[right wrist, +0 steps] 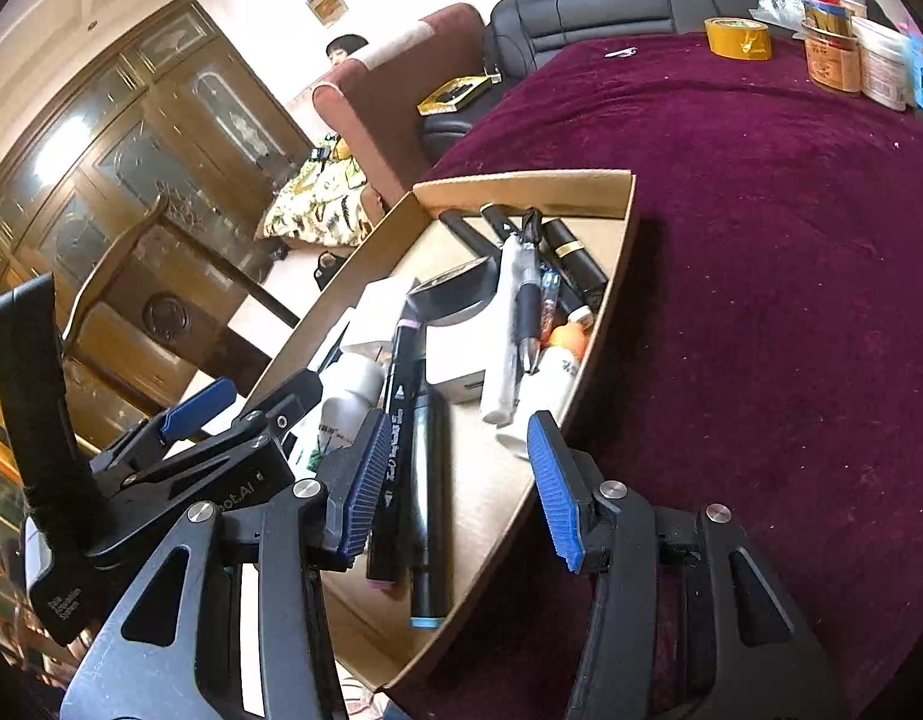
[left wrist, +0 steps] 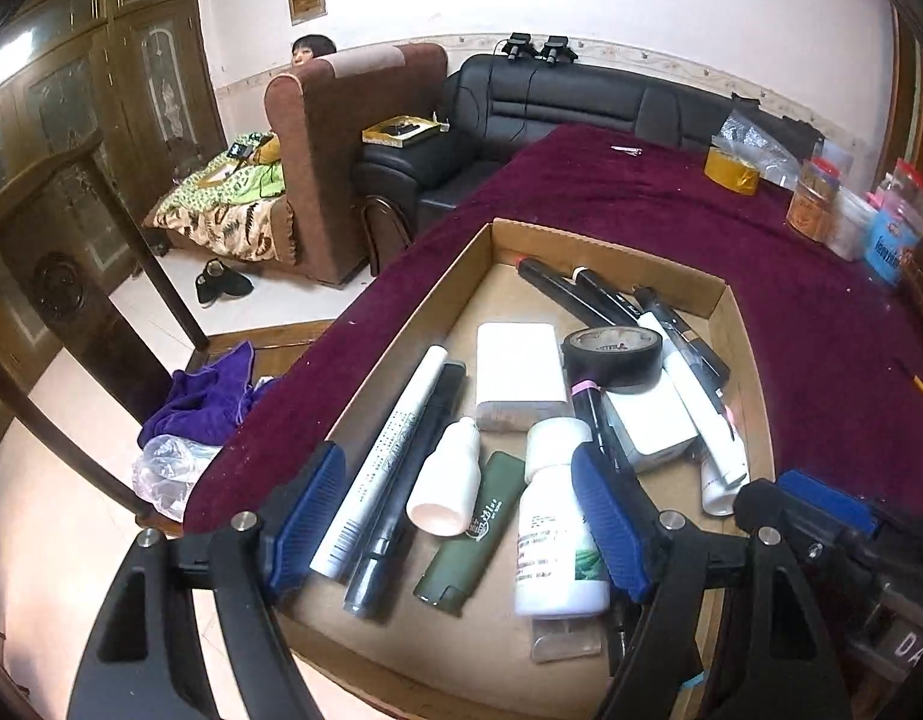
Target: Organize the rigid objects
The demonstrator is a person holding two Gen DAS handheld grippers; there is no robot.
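A shallow cardboard box [left wrist: 739, 324] [right wrist: 619, 252] lies on the maroon tablecloth. It holds markers, white bottles [left wrist: 556, 516], a white power bank [left wrist: 518, 369], a black tape roll [left wrist: 613, 355] [right wrist: 461, 291], a green tube [left wrist: 470, 531] and pens. My left gripper [left wrist: 455, 531] is open and empty over the box's near end, its fingers either side of the white marker [left wrist: 380, 462], small bottle and green tube. My right gripper [right wrist: 458, 489] is open and empty above the box's near right side, beside two black markers [right wrist: 428, 480]. It also shows in the left wrist view [left wrist: 821, 516].
On the maroon cloth [right wrist: 791, 276] at the far side stand a yellow tape roll [left wrist: 731, 171] [right wrist: 737, 38], jars and tubs [right wrist: 830, 57] and a small metal clip [left wrist: 626, 150]. Sofas, a wooden chair [left wrist: 89, 276] and purple cloth [left wrist: 203, 396] are left of the table.
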